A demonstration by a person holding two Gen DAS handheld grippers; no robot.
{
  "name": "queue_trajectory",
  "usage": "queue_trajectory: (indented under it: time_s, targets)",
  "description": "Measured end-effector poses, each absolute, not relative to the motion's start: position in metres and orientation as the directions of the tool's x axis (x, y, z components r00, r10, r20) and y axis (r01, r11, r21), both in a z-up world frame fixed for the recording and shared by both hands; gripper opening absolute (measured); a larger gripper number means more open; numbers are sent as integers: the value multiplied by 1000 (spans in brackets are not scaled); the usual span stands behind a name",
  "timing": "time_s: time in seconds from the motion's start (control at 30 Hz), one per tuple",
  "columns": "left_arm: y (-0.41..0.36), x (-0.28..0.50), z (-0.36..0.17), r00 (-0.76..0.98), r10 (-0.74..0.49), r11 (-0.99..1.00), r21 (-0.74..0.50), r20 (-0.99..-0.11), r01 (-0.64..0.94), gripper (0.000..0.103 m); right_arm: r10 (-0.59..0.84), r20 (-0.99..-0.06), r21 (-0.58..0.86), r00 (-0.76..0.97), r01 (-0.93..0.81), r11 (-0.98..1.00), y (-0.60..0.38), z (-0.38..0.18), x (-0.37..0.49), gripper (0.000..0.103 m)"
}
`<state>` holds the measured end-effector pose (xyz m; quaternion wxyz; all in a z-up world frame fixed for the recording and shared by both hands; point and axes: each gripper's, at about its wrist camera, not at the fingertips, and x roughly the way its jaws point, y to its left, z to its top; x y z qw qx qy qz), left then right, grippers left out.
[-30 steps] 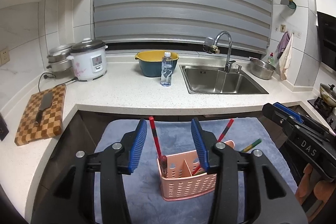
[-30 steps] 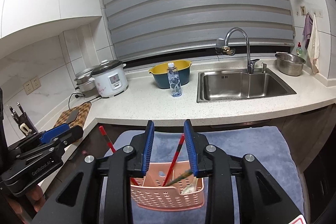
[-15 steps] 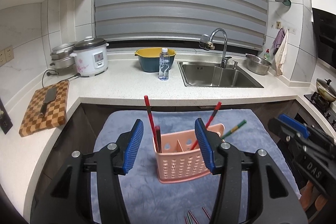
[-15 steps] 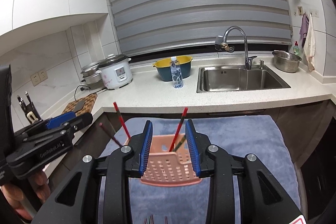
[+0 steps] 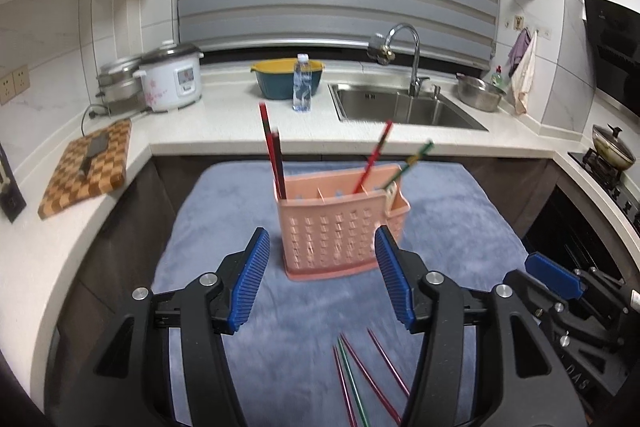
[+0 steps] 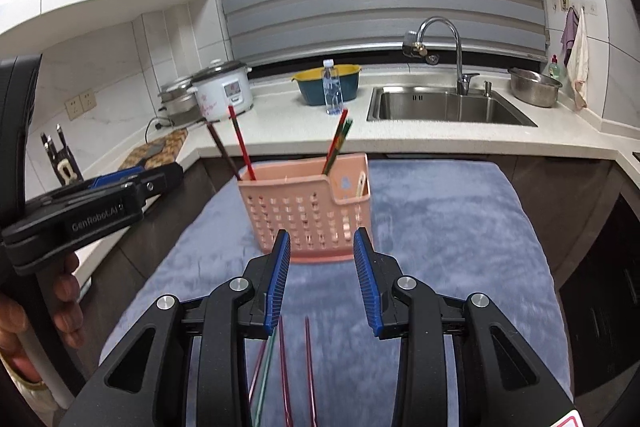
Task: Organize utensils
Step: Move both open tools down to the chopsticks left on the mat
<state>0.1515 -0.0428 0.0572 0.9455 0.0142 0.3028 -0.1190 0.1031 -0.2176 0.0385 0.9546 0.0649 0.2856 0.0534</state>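
Note:
A pink perforated utensil caddy [image 5: 338, 227] stands upright on a blue-grey towel [image 5: 224, 211]; it also shows in the right wrist view [image 6: 308, 211]. Red chopsticks [image 5: 272, 157] and a green one [image 5: 416, 159] stand in its compartments. Several loose chopsticks [image 5: 360, 371] lie on the towel in front of the caddy, also seen under the right gripper [image 6: 286, 367]. My left gripper [image 5: 322, 275] is open and empty, just short of the caddy. My right gripper [image 6: 320, 275] is open and empty, in front of the caddy above the loose chopsticks.
A white counter [image 5: 224, 123] runs behind with a rice cooker [image 5: 172, 83], a yellow-and-blue bowl [image 5: 286, 79], a water bottle [image 5: 302, 83] and a sink [image 5: 404, 107]. A checkered cutting board [image 5: 90, 167] lies left. A stove with a pot [image 5: 612, 147] is right.
Both grippers have pulled back and up from the caddy, which now stands farther ahead. Loose chopsticks on the towel have come into view. The right gripper's jaws have opened wider.

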Motion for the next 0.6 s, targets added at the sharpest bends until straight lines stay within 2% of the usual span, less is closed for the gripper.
queue_trajectory:
  time_s: [0.6]
  targets:
    - [-38,84,-8,708,-199,971,-41,-678,234,52,137,-688,163,712,-32,986,-217,-48,23,32]
